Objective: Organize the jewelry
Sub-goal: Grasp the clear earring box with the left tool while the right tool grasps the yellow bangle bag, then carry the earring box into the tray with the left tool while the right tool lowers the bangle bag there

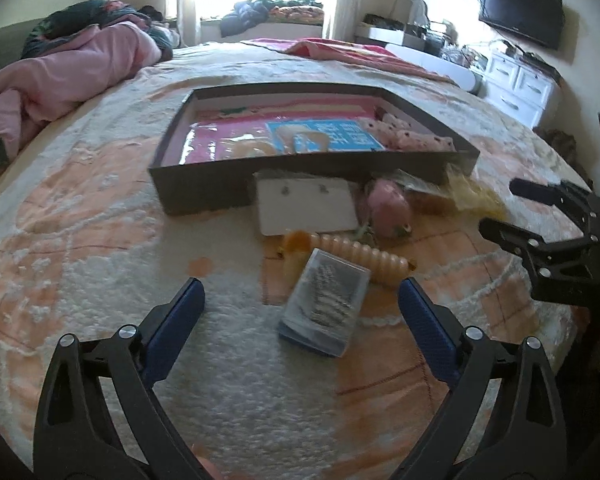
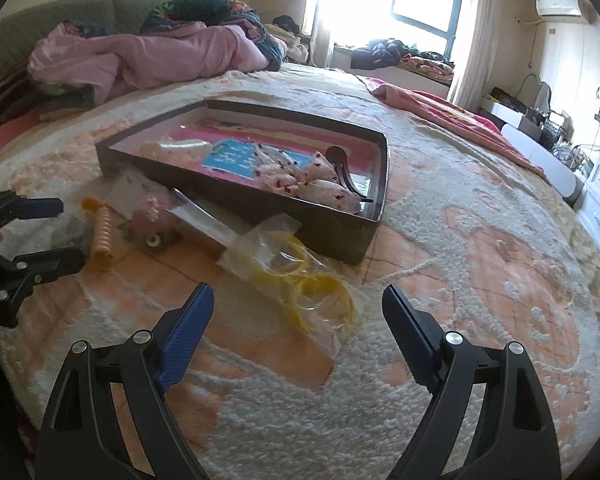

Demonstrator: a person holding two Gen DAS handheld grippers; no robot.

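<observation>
Both tools, left [image 1: 300, 292] & right [image 2: 298, 300], gape wide, empty; blue card [image 2: 232, 158] in tray [image 2: 340, 232]: print unreadable.

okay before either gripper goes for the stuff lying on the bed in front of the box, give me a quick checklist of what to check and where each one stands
1. Left gripper open and empty: ok.
2. Right gripper open and empty: ok.
3. Clear case lined up between the left fingers: ok, it lies just ahead.
4. Bag of yellow rings ahead of the right gripper: ok.
5. Dark box has free room: ok, though several items already lie inside.
6. Case free of the ridged peach clip: cannot tell, they look touching.
</observation>
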